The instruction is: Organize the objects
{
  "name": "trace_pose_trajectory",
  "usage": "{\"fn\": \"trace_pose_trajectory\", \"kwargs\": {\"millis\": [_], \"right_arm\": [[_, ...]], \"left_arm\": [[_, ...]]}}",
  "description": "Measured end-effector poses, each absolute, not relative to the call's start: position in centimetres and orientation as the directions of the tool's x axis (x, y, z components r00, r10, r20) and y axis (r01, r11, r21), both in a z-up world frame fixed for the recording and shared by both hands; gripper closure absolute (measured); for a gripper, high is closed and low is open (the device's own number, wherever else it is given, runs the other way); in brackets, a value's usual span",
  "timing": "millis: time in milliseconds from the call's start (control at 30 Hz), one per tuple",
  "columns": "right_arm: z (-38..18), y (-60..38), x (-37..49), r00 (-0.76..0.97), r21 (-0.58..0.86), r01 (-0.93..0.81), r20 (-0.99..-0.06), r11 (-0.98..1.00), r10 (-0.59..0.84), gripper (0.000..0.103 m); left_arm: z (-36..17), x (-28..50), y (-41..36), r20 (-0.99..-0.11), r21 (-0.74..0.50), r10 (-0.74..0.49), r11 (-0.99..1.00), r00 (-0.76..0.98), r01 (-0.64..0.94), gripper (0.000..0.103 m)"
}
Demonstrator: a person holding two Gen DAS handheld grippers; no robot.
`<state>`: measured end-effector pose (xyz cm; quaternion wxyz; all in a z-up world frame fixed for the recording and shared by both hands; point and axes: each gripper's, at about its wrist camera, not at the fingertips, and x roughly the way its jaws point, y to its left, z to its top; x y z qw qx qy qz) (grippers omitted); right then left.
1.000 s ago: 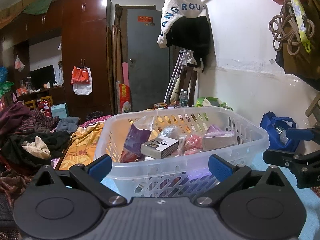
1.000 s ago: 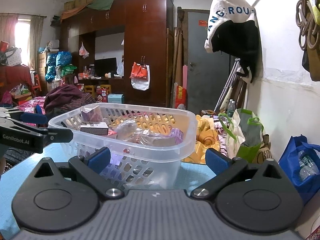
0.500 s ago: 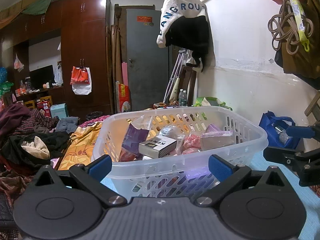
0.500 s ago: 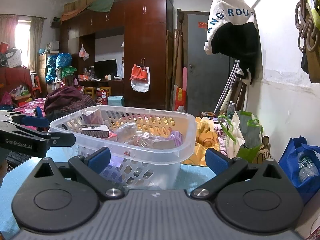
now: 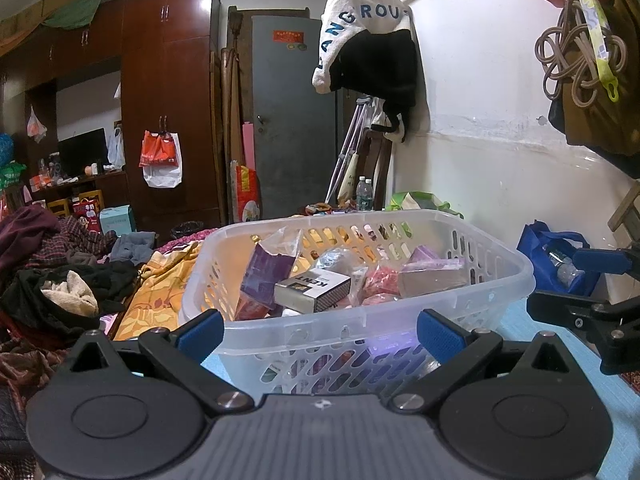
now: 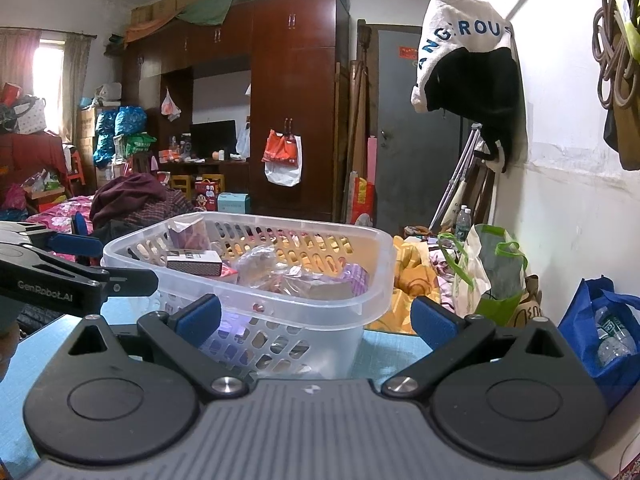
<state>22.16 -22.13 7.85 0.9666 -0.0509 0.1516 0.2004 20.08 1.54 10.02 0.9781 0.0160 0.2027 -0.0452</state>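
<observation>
a cluttered home bedroom: wardrobe (image 6: 294, 100), clothes heaps (image 5: 60, 276), hanging bags (image 6: 282, 156).

"KENT" is printed on the box (image 5: 316, 289) lying in the basket (image 5: 360, 320). The white hood (image 5: 362, 32) hanging on the wall carries blue letters "ANGROU", read as "ANG ROU" in the right view. "GenRobot.AI" stands on the left tool (image 6: 44, 294). The door's red sign (image 5: 289, 36) is unreadable.

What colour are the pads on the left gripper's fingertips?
Blue, on black fingers; the left gripper shows them best in the left wrist view.
</observation>
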Motion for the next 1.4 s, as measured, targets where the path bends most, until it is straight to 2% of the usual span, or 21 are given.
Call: {"fn": "trace_pose_trajectory", "kwargs": {"millis": [1400], "right_arm": [[7.79, -22.21, 22.35, 0.869, -0.033, -0.407, -0.321, 0.913, 0.376, 0.0]], "left_arm": [[10.17, 19.89, 1.38, -0.385, 0.018, -0.073, 0.996, 0.92, 0.086, 0.0]]}}
